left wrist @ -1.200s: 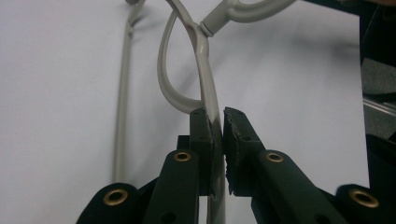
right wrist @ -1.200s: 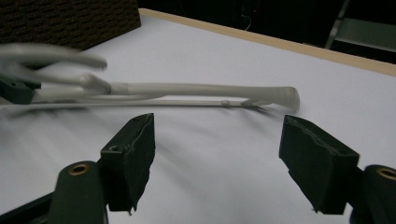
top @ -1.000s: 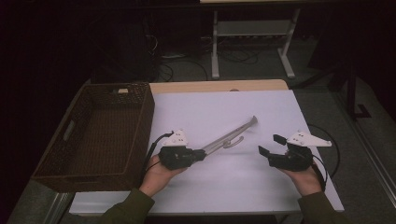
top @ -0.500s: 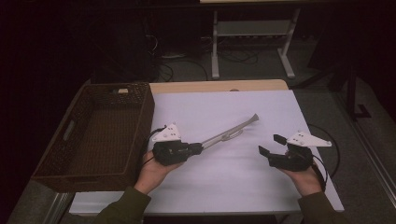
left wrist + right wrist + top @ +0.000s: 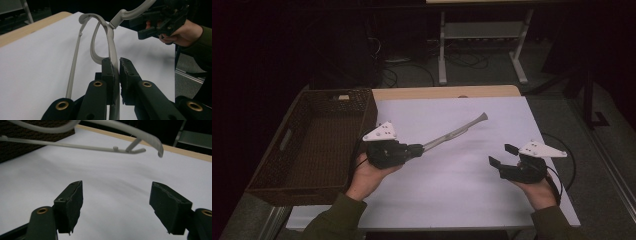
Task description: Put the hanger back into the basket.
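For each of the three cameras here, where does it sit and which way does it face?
High view: above the person's side, looking forward and down on the table; both forearms, the left gripper, the right gripper and the basket show.
Left gripper view: on the left gripper, looking along its jaws shut on the grey hanger; the other hand shows beyond.
Right gripper view: on the right gripper, facing across the table between open jaws.
Shared: all three show the hanger.

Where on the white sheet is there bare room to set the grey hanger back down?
The white sheet is bare between the left hand-held gripper, shut on the grey hanger, and the open right hand-held gripper. The far right corner is free too. The wicker basket bounds the left edge.
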`<move>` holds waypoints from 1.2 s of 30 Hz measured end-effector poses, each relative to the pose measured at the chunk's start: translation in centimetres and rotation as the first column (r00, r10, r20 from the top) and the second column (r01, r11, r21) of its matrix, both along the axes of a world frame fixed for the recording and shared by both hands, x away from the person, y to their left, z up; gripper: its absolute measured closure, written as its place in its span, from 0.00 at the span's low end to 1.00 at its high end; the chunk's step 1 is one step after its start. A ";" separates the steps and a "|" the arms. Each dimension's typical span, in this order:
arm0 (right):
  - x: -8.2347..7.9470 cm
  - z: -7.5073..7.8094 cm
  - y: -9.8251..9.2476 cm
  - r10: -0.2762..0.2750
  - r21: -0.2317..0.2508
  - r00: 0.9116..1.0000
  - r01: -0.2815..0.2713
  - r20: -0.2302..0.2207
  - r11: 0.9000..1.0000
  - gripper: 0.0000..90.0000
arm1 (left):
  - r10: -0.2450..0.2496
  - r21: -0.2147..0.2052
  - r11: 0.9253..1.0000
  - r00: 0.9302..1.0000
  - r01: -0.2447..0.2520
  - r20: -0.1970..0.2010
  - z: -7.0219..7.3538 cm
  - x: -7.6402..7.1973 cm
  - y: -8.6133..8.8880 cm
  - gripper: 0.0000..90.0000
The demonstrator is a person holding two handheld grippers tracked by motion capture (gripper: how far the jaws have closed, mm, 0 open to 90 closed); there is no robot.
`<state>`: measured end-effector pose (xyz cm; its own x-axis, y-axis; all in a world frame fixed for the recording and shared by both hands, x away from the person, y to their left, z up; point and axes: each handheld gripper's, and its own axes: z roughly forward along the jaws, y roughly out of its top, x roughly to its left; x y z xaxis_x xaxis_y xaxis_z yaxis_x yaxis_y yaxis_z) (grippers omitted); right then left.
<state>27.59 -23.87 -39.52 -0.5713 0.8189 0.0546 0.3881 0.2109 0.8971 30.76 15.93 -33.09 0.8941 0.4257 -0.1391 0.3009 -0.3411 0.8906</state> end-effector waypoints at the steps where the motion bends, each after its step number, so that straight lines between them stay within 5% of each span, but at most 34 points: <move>1: 0.0 0.0 0.0 0.000 0.000 1.000 0.000 0.002 1.000 0.29 | 0.003 -0.003 1.000 1.000 -0.003 0.000 0.2 0.0 0.1 0.93; 9: 0.1 0.0 0.0 0.002 0.001 1.000 -0.002 0.004 1.000 0.29 | 0.028 -0.030 0.999 1.000 -0.028 0.014 2.6 0.1 2.6 0.93; 21: 0.1 0.0 0.1 0.000 -0.002 1.000 0.000 0.003 1.000 0.29 | 0.139 -0.083 0.987 0.990 -0.136 0.036 5.2 -0.4 9.7 0.93; 27: 0.2 0.0 0.2 0.002 -0.004 1.000 -0.002 -0.003 1.000 0.29 | 0.217 -0.091 0.973 0.975 -0.212 0.047 6.1 -1.1 13.8 0.93; 36: 0.3 0.2 0.7 0.012 -0.014 1.000 -0.012 0.006 1.000 0.19 | 0.337 -0.082 0.940 0.940 -0.331 0.058 6.7 -2.1 19.7 0.93</move>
